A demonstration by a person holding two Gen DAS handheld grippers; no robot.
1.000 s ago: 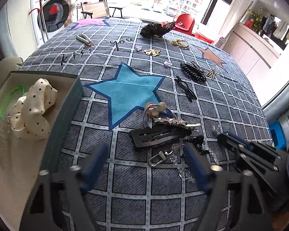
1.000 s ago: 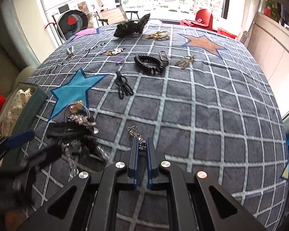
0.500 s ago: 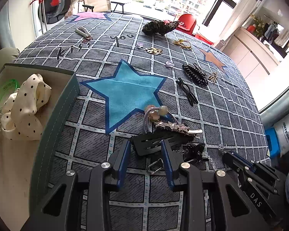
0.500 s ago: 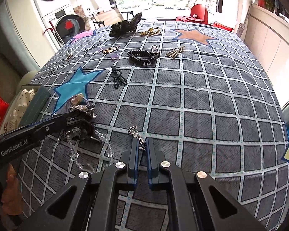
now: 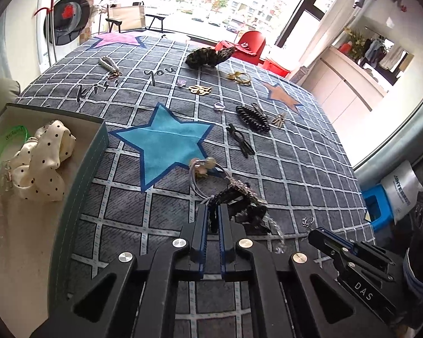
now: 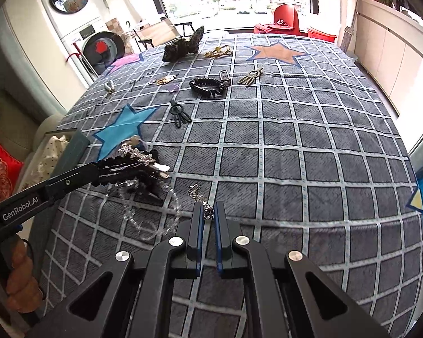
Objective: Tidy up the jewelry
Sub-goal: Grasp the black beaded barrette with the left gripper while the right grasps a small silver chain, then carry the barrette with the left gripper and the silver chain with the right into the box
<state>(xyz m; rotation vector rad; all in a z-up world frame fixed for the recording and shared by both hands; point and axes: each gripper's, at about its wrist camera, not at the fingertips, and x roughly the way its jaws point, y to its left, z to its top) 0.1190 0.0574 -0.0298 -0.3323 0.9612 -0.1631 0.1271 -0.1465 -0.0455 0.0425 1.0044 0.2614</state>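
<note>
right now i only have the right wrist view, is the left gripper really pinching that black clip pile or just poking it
observer: Pinching. In the left wrist view the left gripper has its jaws closing, with the edge of the black clip between the pads.
operator: whats in the box, i only see cream cloth
observer: A cream polka-dot scrunchie and a green bangle lie inside the box.
operator: can you see my gripper from that side
observer: Yes. The right gripper sits low on the right of that view, with a bit of the silver chain poking out past its tip.
</note>
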